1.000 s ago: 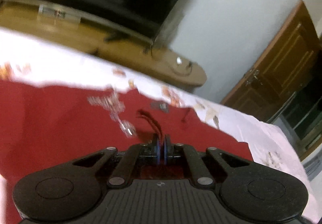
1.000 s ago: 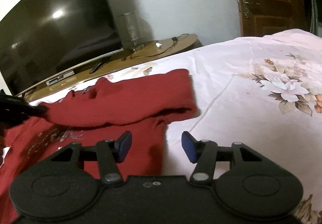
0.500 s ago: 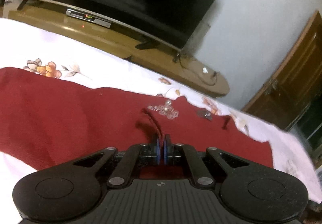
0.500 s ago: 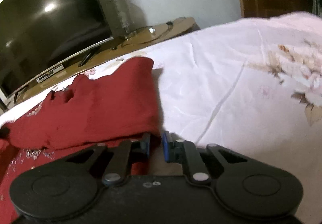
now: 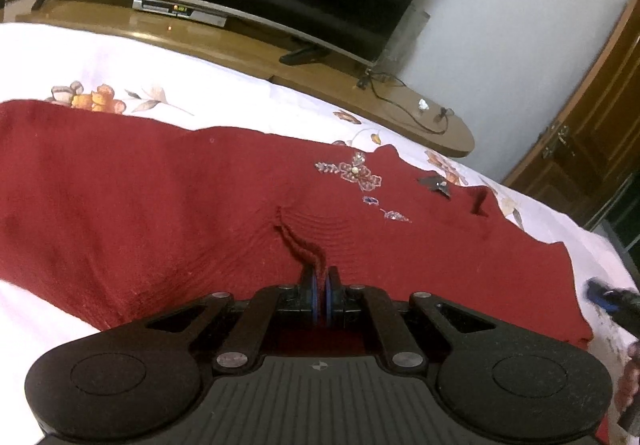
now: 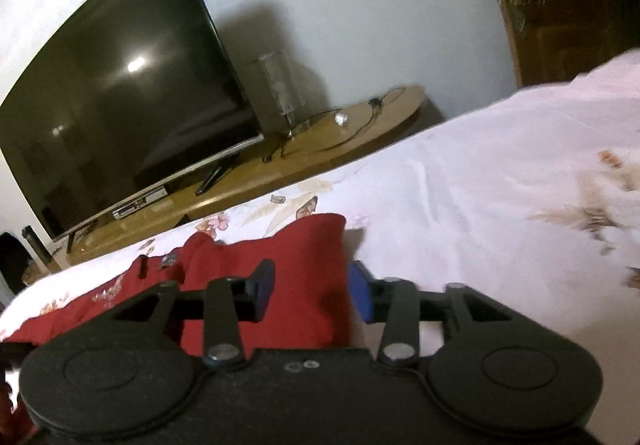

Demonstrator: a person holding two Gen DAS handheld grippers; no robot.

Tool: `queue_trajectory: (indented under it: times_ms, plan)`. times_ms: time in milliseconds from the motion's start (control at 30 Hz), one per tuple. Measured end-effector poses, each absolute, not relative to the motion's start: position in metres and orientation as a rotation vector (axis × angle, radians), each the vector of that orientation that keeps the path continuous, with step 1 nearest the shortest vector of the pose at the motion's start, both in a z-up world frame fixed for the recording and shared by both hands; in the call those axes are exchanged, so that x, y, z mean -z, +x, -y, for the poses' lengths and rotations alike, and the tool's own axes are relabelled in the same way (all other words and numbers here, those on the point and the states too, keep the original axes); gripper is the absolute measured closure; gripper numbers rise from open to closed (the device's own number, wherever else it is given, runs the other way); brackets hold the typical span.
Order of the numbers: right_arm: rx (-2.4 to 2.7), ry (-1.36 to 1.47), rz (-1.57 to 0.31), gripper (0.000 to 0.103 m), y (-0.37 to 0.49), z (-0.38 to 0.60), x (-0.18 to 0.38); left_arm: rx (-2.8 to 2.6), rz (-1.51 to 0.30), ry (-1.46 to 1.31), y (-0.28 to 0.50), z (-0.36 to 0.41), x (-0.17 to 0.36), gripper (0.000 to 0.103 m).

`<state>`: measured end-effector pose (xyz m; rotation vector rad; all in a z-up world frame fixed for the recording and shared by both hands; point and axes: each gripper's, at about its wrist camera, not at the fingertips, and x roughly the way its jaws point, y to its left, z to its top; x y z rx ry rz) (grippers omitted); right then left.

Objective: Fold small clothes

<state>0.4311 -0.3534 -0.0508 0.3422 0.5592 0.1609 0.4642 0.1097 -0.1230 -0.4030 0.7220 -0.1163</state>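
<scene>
The red sweater (image 5: 168, 205) lies spread flat across the bed (image 5: 132, 65), its long far edge running left to right with white floral sheet showing beyond it. A beaded flower motif (image 5: 356, 175) sits near its far edge, toward the right. In the right wrist view the sweater's sleeve end (image 6: 312, 245) stops short on the bed, and a broad stretch of bare sheet (image 6: 480, 185) opens to the right of it.

The left gripper (image 5: 320, 287) has its blue pads pressed together on a small raised pinch of the knit at the near middle of the sweater; ribs of fabric fan out from the pinch. The right gripper (image 6: 312, 291) has its fingers spread apart, straddling the sleeve's right border, one pad over red cloth and the other over the sheet just beside it; whether they touch the fabric is unclear.

Past the bed's far edge stands a wooden TV stand (image 5: 320, 73) carrying a dark television (image 6: 120, 93), with a wooden door (image 5: 592, 125) at the right.
</scene>
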Motion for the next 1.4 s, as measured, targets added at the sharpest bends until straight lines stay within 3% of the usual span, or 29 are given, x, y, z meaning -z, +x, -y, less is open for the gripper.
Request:
queue_trajectory:
  times_ms: [33, 67, 133, 300, 367, 433, 467, 500, 533, 667, 800, 967, 1033, 1167, 1267, 1367, 1400]
  plan:
    - [-0.150, 0.320, -0.625, 0.088, 0.444, 0.350, 0.058, 0.110, -0.706, -0.394, 0.463, -0.110, 0.121, 0.100]
    - [-0.137, 0.265, -0.715, 0.092, 0.455, 0.344, 0.071, 0.104, -0.694, -0.388, 0.461, -0.110, 0.118, 0.100]
    - [-0.138, 0.182, -0.712, 0.090, 0.453, 0.342, 0.077, 0.097, -0.696, -0.379, 0.460, -0.114, 0.114, 0.100]
    - [-0.158, 0.207, -0.630, 0.083, 0.452, 0.352, 0.047, 0.009, -0.631, -0.361, 0.456, -0.129, 0.094, 0.100]
    - [-0.150, 0.201, -0.612, 0.066, 0.461, 0.353, 0.041, 0.028, -0.642, -0.354, 0.467, -0.125, 0.092, 0.100]
    - [-0.159, 0.217, -0.621, 0.058, 0.478, 0.349, 0.040, 0.053, -0.699, -0.327, 0.481, -0.113, 0.098, 0.100]
    - [-0.160, 0.216, -0.641, 0.058, 0.486, 0.346, 0.042, 0.057, -0.734, -0.303, 0.488, -0.106, 0.104, 0.100]
    - [-0.156, 0.213, -0.672, 0.065, 0.497, 0.343, 0.045, 0.048, -0.765, -0.273, 0.492, -0.101, 0.110, 0.100]
    - [-0.163, 0.215, -0.710, 0.092, 0.504, 0.341, 0.051, 0.044, -0.743, -0.249, 0.491, -0.097, 0.112, 0.100]
    - [-0.118, 0.019, -0.690, 0.084, 0.508, 0.328, 0.061, 0.026, -0.743, -0.254, 0.488, -0.098, 0.112, 0.100]
    - [-0.054, 0.114, -0.667, 0.076, 0.497, 0.347, 0.046, 0.038, -0.750, -0.285, 0.486, -0.107, 0.111, 0.100]
    - [-0.119, 0.090, -0.598, 0.102, 0.464, 0.347, 0.024, 0.008, -0.734, -0.194, 0.481, -0.094, 0.111, 0.100]
    - [-0.108, 0.027, -0.735, 0.102, 0.476, 0.342, 0.049, -0.008, -0.746, -0.190, 0.484, -0.091, 0.106, 0.100]
    - [-0.118, 0.121, -0.666, 0.085, 0.464, 0.355, 0.035, 0.030, -0.680, -0.181, 0.465, -0.082, 0.092, 0.100]
    - [-0.170, 0.119, -0.584, 0.085, 0.426, 0.351, 0.027, 0.025, -0.721, -0.147, 0.459, -0.075, 0.110, 0.100]
    - [-0.208, 0.023, -0.744, 0.084, 0.417, 0.332, 0.062, 0.012, -0.709, -0.137, 0.459, -0.073, 0.108, 0.100]
    - [-0.196, -0.020, -0.702, 0.083, 0.413, 0.326, 0.072, 0.006, -0.714, -0.155, 0.457, -0.074, 0.105, 0.100]
